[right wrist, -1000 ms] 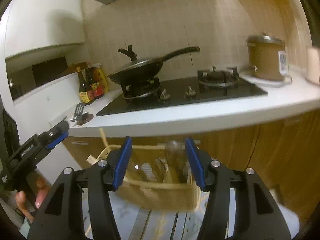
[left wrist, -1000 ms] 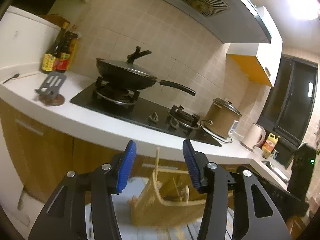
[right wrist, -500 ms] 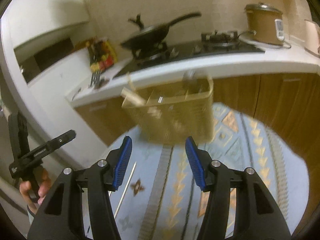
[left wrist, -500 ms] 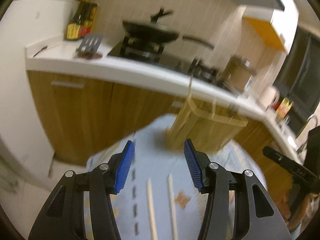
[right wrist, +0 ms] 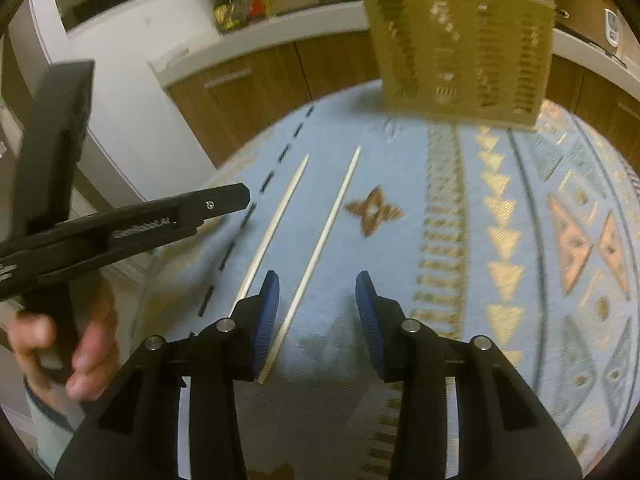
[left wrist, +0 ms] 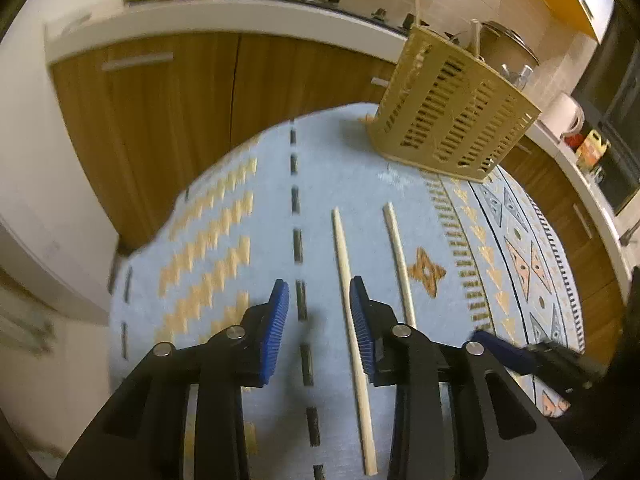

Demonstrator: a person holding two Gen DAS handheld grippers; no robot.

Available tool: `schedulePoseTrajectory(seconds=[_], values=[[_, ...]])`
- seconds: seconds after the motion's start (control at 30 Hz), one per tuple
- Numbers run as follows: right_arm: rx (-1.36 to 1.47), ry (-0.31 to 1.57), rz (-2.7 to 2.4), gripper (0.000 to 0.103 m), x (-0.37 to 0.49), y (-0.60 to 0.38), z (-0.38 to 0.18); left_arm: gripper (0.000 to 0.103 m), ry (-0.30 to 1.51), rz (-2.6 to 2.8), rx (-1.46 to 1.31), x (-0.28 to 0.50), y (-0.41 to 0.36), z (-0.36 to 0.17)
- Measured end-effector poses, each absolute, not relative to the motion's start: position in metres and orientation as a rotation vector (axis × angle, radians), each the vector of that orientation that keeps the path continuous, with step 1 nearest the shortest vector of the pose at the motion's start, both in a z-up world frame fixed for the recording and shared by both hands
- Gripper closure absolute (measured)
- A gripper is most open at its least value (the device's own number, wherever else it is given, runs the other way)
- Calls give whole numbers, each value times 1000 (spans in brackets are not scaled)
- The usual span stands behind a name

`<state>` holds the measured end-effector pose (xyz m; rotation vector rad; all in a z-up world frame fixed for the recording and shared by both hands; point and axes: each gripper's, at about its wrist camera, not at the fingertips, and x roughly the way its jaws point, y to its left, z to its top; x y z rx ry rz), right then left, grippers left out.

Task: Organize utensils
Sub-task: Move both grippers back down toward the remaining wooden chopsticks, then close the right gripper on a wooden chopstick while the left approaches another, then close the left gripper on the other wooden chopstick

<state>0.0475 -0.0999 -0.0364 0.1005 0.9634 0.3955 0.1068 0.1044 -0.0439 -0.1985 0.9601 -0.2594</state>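
- Left wrist view: two pale chopsticks lying nearly parallel on the blue patterned cloth [left wrist: 224, 208], left chopstick [left wrist: 352, 320] and right chopstick [left wrist: 398, 258], well apart from each other.
- Slotted tan utensil caddy [left wrist: 452, 128] standing upright at the far end of the cloth, beyond the chopstick tips; a few sticks already poking out of its top.
- Left gripper [left wrist: 318, 316] pitched down over the cloth, jaws closing, nothing between the pads; left chopstick just beside the right-hand pad, outside the gap.
- Right wrist view: right gripper [right wrist: 316, 312] likewise pitched down, jaws closing on empty air; right chopstick [right wrist: 320, 240] running along the inner face of the left-hand pad, whether inside the gap or under the finger not resolved.
- Person's hand [right wrist: 68, 344] seen gripping the left tool's handle at the picture's left edge.
- Judged step: approach for pick-up of one chopstick per gripper; task judged early, both chopsticks still flat on the cloth.
- To do well: shift the left gripper sideways toward its chopstick so the stick sits centred in the gap before closing.
- Grip near the middle of the stick to limit tipping.
- Close only once the pads reach cloth level; risk judged: thin stick rolling away or cloth pinched.
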Motion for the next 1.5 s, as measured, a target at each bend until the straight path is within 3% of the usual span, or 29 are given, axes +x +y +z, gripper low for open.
schedulePoseTrajectory(seconds=[0.17,0.23,0.4,0.87,0.93,1.07,1.27,1.37,1.43,1.5], values=[[60,974,355,71,52,-79,-47,76,958,-268,-253,104,112,-53],[-19,962,322,87,53,-69,-48,76,959,-269,-258,105,113,-53],[-101,932,301,98,47,-67,-46,76,961,-285,-254,110,109,-53],[67,974,284,101,37,-138,-39,67,1015,-235,16,137,48,-55],[134,982,340,101,36,-143,-37,68,1005,-218,42,135,44,-55],[83,983,358,100,37,-133,-34,98,975,-140,98,133,46,-56],[49,1021,374,97,42,-116,-41,100,966,-172,-15,133,63,-56],[30,1006,369,81,44,-113,-37,100,964,-182,-43,130,68,-57],[46,998,371,64,47,-115,-34,100,964,-187,-66,128,71,-57],[40,986,368,64,49,-115,-32,100,965,-192,-88,128,74,-56]])
